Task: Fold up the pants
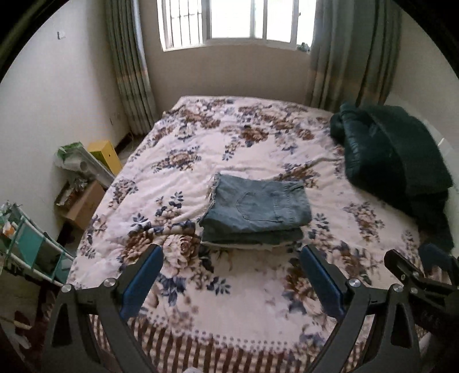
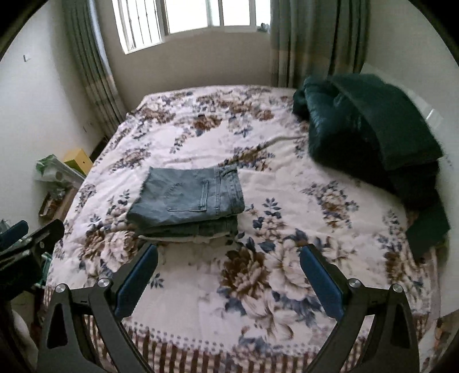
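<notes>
A pair of blue denim pants [image 1: 258, 211] lies folded in a compact stack in the middle of the floral bedspread [image 1: 200, 134], back pocket up. It also shows in the right wrist view [image 2: 189, 200]. My left gripper [image 1: 231, 252] is open and empty, held above the bed just in front of the stack. My right gripper [image 2: 229, 254] is open and empty, in front and to the right of the stack. The right gripper also shows at the right edge of the left wrist view [image 1: 413, 258]. The left gripper shows at the left edge of the right wrist view [image 2: 34, 232].
A dark green blanket [image 1: 393, 160] is heaped on the bed's far right side. Cardboard boxes [image 1: 83, 203], a yellow box [image 1: 104, 155] and a shelf rack [image 1: 31, 252] stand on the floor to the left. Curtains [image 1: 129, 66] and a window [image 1: 235, 20] are behind the bed.
</notes>
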A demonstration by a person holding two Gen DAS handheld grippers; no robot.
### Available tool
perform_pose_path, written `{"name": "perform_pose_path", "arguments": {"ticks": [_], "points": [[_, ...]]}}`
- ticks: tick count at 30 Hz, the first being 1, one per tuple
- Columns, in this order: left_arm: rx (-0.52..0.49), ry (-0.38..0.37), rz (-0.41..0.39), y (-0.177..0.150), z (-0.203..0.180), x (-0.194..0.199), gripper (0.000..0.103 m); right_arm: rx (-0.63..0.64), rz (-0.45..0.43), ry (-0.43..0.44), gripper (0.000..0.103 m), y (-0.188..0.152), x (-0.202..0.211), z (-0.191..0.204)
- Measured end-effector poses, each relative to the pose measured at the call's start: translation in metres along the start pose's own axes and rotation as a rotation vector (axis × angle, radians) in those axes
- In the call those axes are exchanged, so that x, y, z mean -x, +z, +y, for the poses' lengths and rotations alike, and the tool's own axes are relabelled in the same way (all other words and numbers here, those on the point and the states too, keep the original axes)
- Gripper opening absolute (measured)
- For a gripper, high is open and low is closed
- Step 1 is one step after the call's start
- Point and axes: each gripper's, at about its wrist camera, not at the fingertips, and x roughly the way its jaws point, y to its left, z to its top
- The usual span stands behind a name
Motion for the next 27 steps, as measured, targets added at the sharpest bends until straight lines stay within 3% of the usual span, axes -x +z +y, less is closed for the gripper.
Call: {"name": "perform_pose_path", "arguments": {"ticks": [7,12,22,27], "points": [[0.008,0.009,-0.075,-0.019,0.007,0.11,0.098,0.02,-0.094,0.014,0.101,-0.023,0.134,0.0],[0.012,-0.012,-0.101,-0.027,0.012,0.167,0.098,0.05,-0.143,0.037,0.101,-0.039,0.217,0.011],[-0.018,-0.015,-0.146,-0.036,0.028,0.238,0.098,0.05,-0.193,0.065,0.101,-0.061,0.326,0.028],[-0.021,-0.038,-0.148,-0.042,0.029,0.256,0.098,0.031,-0.204,0.082,0.101,-0.065,0.352,0.031]]}}
